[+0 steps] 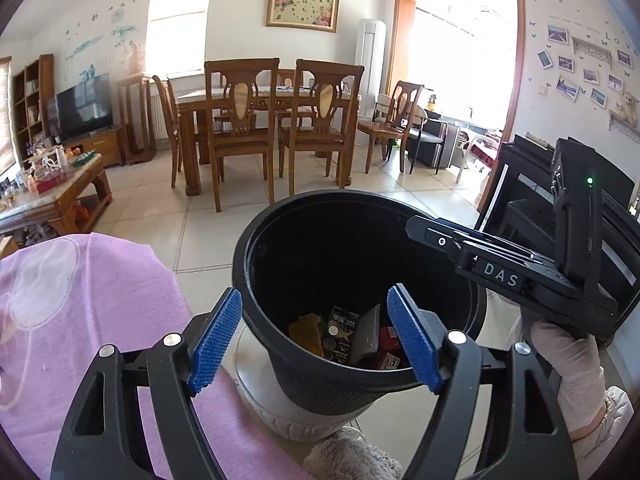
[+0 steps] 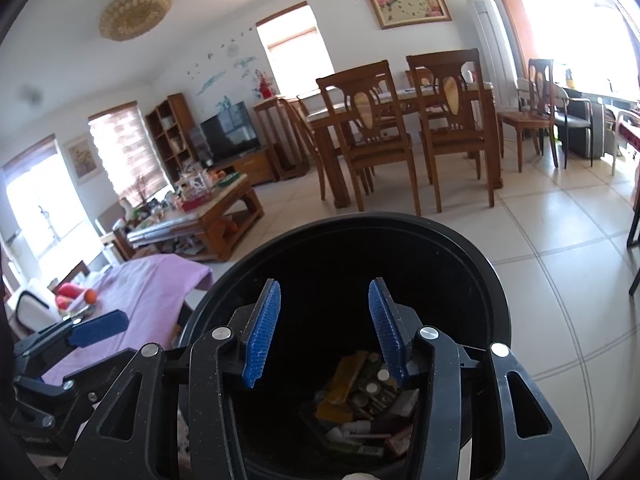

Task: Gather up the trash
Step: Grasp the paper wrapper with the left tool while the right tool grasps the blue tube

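Note:
A black trash bin (image 1: 280, 368) stands in front of me. Its bottom holds trash (image 1: 352, 340): a yellow wrapper, a dark carton and red boxes. My left gripper (image 1: 316, 340) is open, its blue pads (image 1: 216, 340) straddling the bin's near left wall without touching it. From the right, a gloved hand (image 1: 576, 364) holds my right gripper (image 1: 436, 236) over the bin's rim. In the right wrist view the right gripper (image 2: 324, 330) is open above the bin's (image 2: 460, 248) mouth, with nothing between its pads and the trash (image 2: 360, 400) far below. The left gripper's blue pad (image 2: 100, 330) shows at the left.
The bin rests on a white round base (image 1: 280, 412) beside a purple cloth (image 1: 80, 300). A dark piano (image 1: 532, 184) stands close on the right. Across the tiled floor (image 1: 208, 232) are a dining table with chairs (image 1: 240, 128) and a cluttered coffee table (image 1: 60, 192).

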A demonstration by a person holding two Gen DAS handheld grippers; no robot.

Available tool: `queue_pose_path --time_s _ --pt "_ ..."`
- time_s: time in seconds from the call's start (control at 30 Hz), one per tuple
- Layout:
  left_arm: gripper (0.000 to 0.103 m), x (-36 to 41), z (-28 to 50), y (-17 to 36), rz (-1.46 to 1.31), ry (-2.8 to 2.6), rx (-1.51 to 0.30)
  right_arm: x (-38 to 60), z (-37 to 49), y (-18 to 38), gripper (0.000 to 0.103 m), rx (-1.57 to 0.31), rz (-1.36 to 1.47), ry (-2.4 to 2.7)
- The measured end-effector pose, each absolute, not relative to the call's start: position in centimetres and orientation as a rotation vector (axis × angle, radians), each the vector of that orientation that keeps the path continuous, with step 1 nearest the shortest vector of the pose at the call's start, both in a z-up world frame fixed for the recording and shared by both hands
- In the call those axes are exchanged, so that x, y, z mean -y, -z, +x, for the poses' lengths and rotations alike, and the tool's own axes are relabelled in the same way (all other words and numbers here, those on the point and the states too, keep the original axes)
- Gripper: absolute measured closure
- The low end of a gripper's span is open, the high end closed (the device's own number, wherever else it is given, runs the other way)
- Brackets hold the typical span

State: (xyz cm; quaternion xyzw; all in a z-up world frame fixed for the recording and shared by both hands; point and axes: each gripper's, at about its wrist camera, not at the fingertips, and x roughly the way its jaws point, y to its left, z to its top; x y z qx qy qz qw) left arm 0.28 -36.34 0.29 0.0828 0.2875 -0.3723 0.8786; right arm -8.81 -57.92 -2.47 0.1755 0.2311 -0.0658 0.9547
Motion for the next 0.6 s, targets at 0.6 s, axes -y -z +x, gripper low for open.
queue_pose_path --time_s 0.6 --pt "0.028 16.6 4.3 -2.1 0.041 0.474 -0.573 40.6 -2.1 -2.4 0.056 -0.523 0.209 -0.17"
